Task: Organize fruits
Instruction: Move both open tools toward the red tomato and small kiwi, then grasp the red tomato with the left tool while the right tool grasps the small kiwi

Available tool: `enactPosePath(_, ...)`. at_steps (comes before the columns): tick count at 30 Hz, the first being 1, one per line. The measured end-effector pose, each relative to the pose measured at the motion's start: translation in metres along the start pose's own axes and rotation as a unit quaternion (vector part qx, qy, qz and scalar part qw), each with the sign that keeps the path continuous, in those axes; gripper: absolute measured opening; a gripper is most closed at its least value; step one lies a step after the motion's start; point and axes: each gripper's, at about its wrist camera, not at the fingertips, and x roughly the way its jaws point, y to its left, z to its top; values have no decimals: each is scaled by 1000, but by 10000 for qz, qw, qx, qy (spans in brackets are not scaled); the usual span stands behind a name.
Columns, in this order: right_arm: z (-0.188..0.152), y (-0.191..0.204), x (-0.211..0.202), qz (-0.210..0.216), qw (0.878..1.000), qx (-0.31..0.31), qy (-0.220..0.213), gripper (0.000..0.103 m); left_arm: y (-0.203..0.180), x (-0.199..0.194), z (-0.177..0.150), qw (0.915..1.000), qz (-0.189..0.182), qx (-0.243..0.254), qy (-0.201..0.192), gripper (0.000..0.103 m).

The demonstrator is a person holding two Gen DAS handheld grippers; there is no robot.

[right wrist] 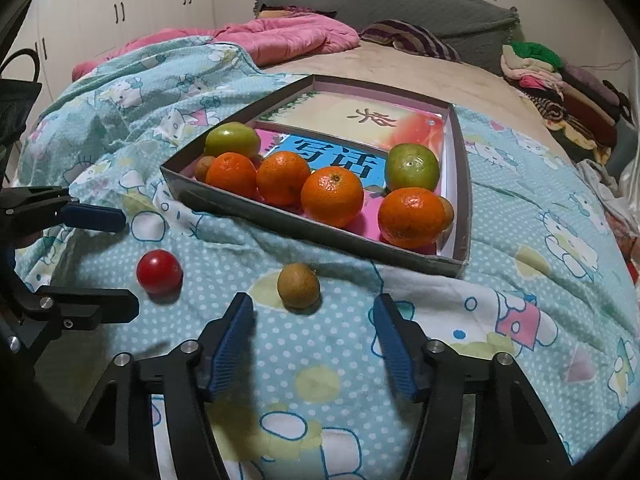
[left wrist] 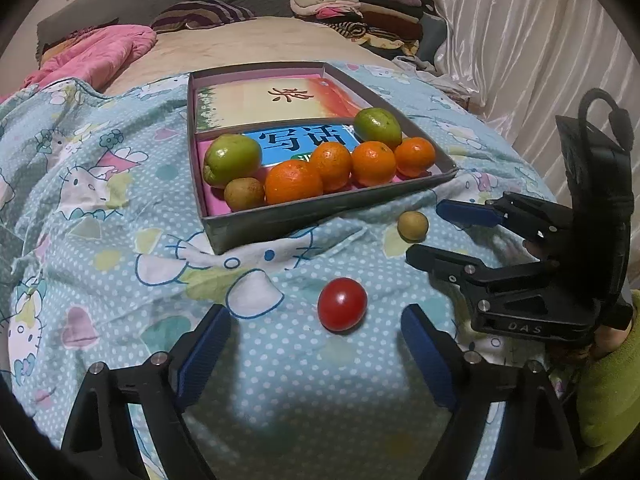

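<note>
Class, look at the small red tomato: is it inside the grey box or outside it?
Outside. The red tomato lies on the blue patterned blanket, in front of the grey box, untouched.

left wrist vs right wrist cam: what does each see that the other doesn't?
Left wrist only: white curtain on the right, a green sleeve behind the right gripper.
Right wrist only: white cabinets at back left, a small brownish fruit tucked behind the rightmost orange.
Both: the box of fruit, the red tomato, the loose brown fruit, the pink quilt.

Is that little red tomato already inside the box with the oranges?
No, the red tomato lies on the patterned blanket outside the box, in front of the oranges.
</note>
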Motion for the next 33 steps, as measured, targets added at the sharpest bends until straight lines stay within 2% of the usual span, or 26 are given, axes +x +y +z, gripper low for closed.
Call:
enactPosePath(3, 2, -1, 2, -5, 10000, 20, -16, 52, 1, 1, 0, 10000, -19, -14, 2, 81)
enactPosePath(12, 4, 4, 2, 94, 9999, -102, -53, 34, -2, 4, 0, 9999, -109, 17, -13, 66)
enactPosePath(16, 6, 11, 9, 129, 9996, -253, 1, 30, -5, 9, 0, 9999, -139, 42, 37, 61)
enactPosePath(18, 6, 11, 10, 137, 9996, -258, 19, 23, -6, 10, -1, 9999, -133, 45, 33, 58)
enactPosePath(23, 7, 9, 3, 352, 9992, -144, -90, 22, -6, 12, 2, 9999, -145, 39, -1, 46)
enactPosePath(27, 8, 9, 1, 385, 9991, -139, -105, 22, -8, 17, 2, 9998, -199, 45, 33, 40)
enactPosePath(29, 7, 7, -3, 438, 9989, -65, -144, 22, -9, 19, 2, 9999, -136, 64, 29, 30)
enactPosePath(33, 7, 0, -12, 497, 9983, 130, -265, 22, -6, 18, 2, 9998, -173, 9, 46, 28)
